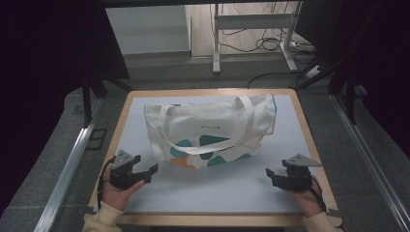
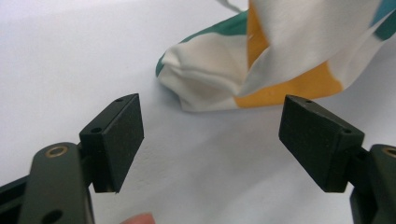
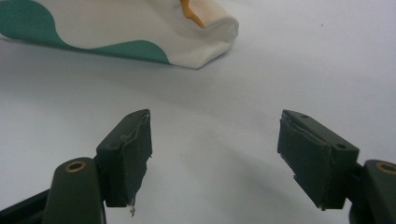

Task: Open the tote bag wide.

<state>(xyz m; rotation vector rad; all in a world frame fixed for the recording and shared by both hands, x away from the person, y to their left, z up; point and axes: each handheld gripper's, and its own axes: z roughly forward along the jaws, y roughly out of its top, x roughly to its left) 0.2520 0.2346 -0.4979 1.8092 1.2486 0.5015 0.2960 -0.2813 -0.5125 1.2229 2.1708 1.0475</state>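
A cream tote bag point(image 1: 212, 128) with teal and orange patches lies flat in the middle of the table, its two straps draped across its face. My left gripper point(image 1: 150, 172) rests near the bag's lower left corner, open and holding nothing. In the left gripper view the bag's corner point(image 2: 210, 79) lies just beyond the open gripper point(image 2: 211, 112). My right gripper point(image 1: 270, 177) sits to the right of the bag, open and apart from it. The right gripper view shows a teal-edged bag corner point(image 3: 140, 28) well ahead of the open gripper point(image 3: 215, 126).
A pale mat point(image 1: 217, 188) covers the wooden table point(image 1: 309, 145), with bare mat in front of the bag. Beyond the table's far edge are a metal desk frame point(image 1: 216, 43) and loose cables point(image 1: 270, 43) on the floor. Dark curtains hang at both sides.
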